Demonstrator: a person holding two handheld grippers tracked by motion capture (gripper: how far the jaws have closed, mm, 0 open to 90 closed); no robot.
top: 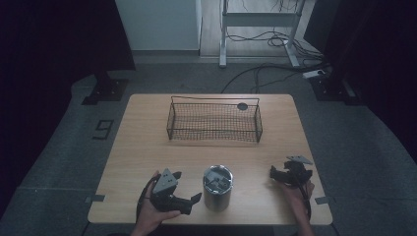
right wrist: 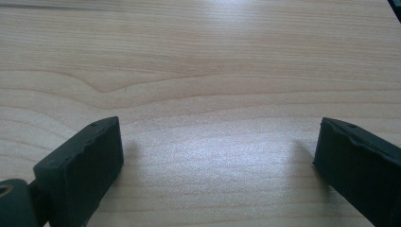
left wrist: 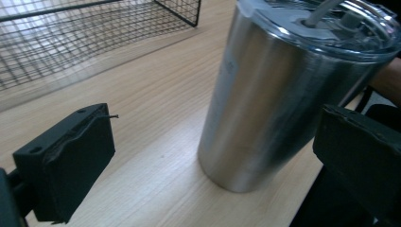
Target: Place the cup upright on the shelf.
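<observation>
A stainless steel tumbler (top: 217, 189) with a clear lid stands upright near the table's front edge, in the middle. My left gripper (top: 188, 186) is held just to its left, open and pointing at it. In the left gripper view the tumbler (left wrist: 279, 94) stands a little ahead of the left gripper (left wrist: 217, 127), nearer the right jaw and touching neither jaw. My right gripper (top: 279, 167) is held to the right of the tumbler, open. In the right gripper view the right gripper (right wrist: 217, 142) has only bare wood between its jaws.
An empty black wire basket (top: 214, 123) stands at the back middle of the wooden table (top: 142, 147); it is the basket (left wrist: 71, 42) at upper left in the left gripper view. A small black disc (top: 242, 106) sits behind it. Cables and a desk frame (top: 260, 22) lie on the floor beyond.
</observation>
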